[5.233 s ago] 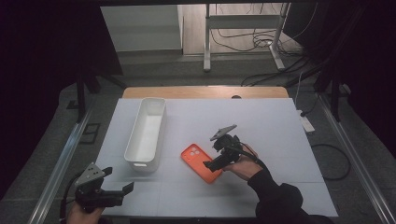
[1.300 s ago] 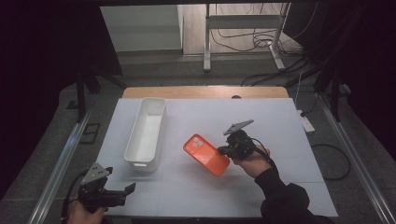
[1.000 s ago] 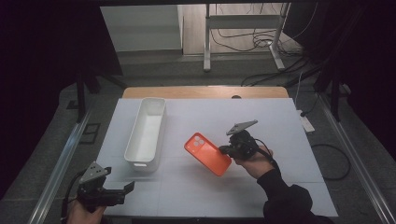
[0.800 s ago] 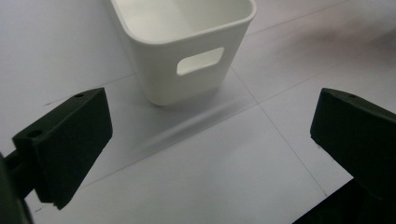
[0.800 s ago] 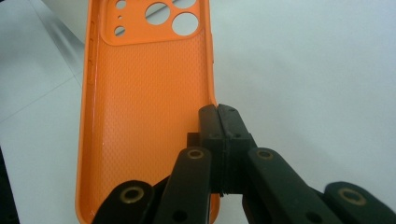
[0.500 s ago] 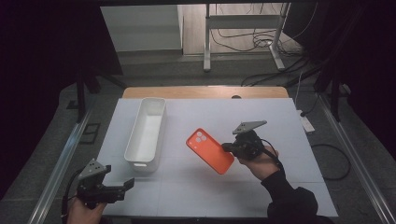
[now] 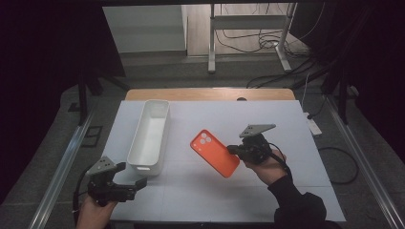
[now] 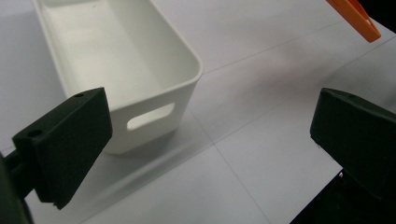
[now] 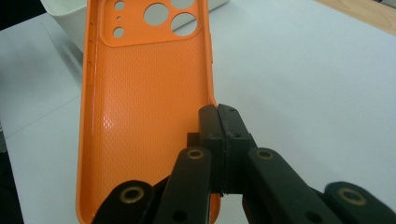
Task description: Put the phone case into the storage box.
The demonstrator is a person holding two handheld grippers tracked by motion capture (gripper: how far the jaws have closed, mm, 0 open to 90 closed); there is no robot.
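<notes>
At the 7 o'clock corner of the white table (image 7: pixel 286 119), the left gripper (image 7: pixel 136 183) hovers low in the person's left hand (image 7: pixel 93 210). Its jaws stand wide apart with nothing between them; in the left gripper view the two black pads (image 8: pixel 65 140) frame bare table surface. The gripper points toward 3 o'clock, along the near edge of the table.

Just beyond it, toward 12 o'clock, sits the white bin (image 7: pixel 150 133) — a long, narrow tray with its long axis running from 6 to 12 o'clock. Its inside holds nothing visible. A handle slot (image 8: pixel 150 116) is cut into the near end wall, which faces the left gripper.

Near the centre of the table is the orange phone case (image 7: pixel 215 152). It lies diagonally in the high view, camera cut-outs toward 11 o'clock and the lower end toward 5 o'clock. The right gripper view looks into its hollow, dimpled inner face (image 9: pixel 144 107), with the cut-outs at the far end.

At 3 o'clock of the case, the right gripper (image 7: pixel 232 150) is carried by the right hand (image 7: pixel 267 164). Its jaws are pressed together on the case's side wall — the pads (image 9: pixel 218 121) meet on the thin rim on the right in the right gripper view. The case and the bin are apart.
</notes>
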